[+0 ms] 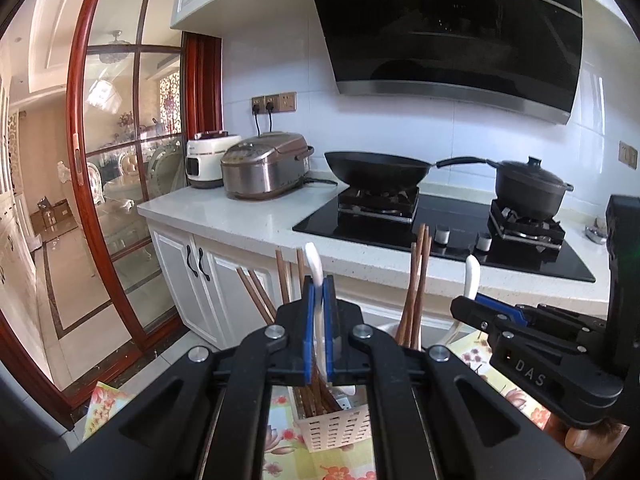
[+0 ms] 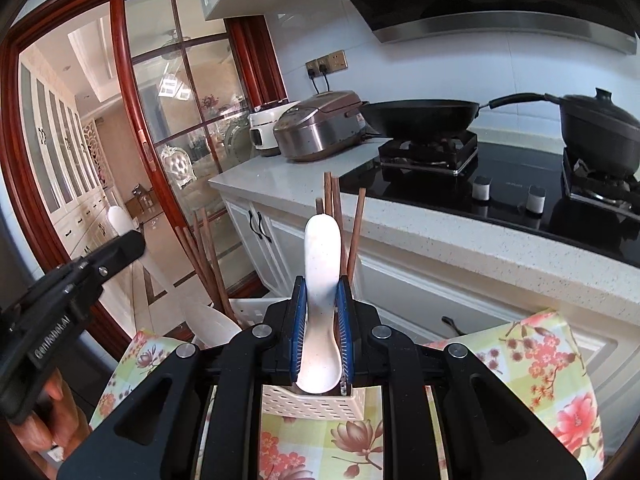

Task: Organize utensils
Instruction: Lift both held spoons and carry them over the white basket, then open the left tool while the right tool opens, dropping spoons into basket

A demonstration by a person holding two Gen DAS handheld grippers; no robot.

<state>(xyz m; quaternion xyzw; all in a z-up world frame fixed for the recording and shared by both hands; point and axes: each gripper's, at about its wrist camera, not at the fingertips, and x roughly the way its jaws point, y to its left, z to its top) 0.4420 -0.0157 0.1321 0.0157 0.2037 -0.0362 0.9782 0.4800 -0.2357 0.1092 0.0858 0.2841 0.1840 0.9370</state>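
My left gripper point(image 1: 319, 292) is shut on a white ceramic spoon point(image 1: 314, 258), held upright over a white perforated utensil basket point(image 1: 336, 426) with brown wooden chopsticks point(image 1: 416, 280) standing in it. My right gripper point(image 2: 322, 300) is shut on a second white spoon point(image 2: 322, 252), upright above the basket point(image 2: 312, 402). In the left wrist view the right gripper point(image 1: 486, 308) shows at the right with its spoon point(image 1: 472, 276). In the right wrist view the left gripper point(image 2: 120, 244) shows at the left, its spoon's tip point(image 2: 118, 218) above it.
The basket stands on a floral tablecloth point(image 2: 536, 364). Beyond is a white counter point(image 1: 248, 216) with two rice cookers point(image 1: 264, 170), a gas hob with a wok point(image 1: 376, 168) and a lidded pot point(image 1: 530, 186). A red-framed glass door point(image 1: 120, 160) is at the left.
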